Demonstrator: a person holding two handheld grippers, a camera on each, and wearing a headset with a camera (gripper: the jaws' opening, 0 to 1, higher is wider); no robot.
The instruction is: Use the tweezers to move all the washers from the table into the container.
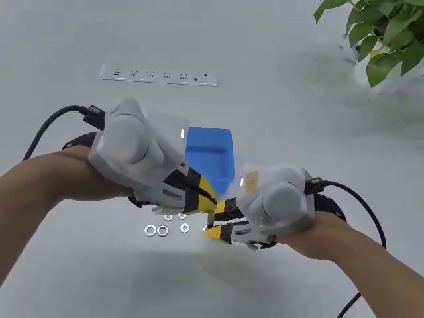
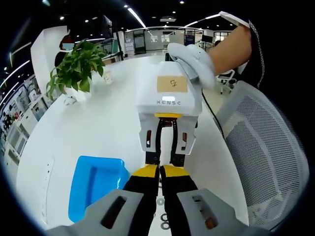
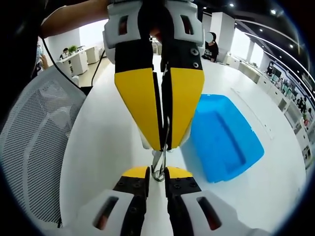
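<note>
Washers [image 1: 165, 229] clustered on white table [image 1: 278, 99], blue container [image 1: 215, 149] at their 12 o'clock, left gripper [image 3: 162, 145] and right gripper [image 3: 157, 174] both pinched nearly closed on tweezers [image 3: 157, 161] between them.

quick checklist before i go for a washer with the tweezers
1. Tweezers clamped by the left gripper: ok, its jaws are shut on them.
2. Right gripper gripping the tweezers' near end: cannot tell; the end lies between its jaws.
3. Tweezers' tips free to pinch: cannot tell, the jaws hide them.
4. Washers reachable: ok, they lie loose on the table just under the grippers.
5. Container open and close: ok, right behind the grippers, no washers visible inside.
</note>
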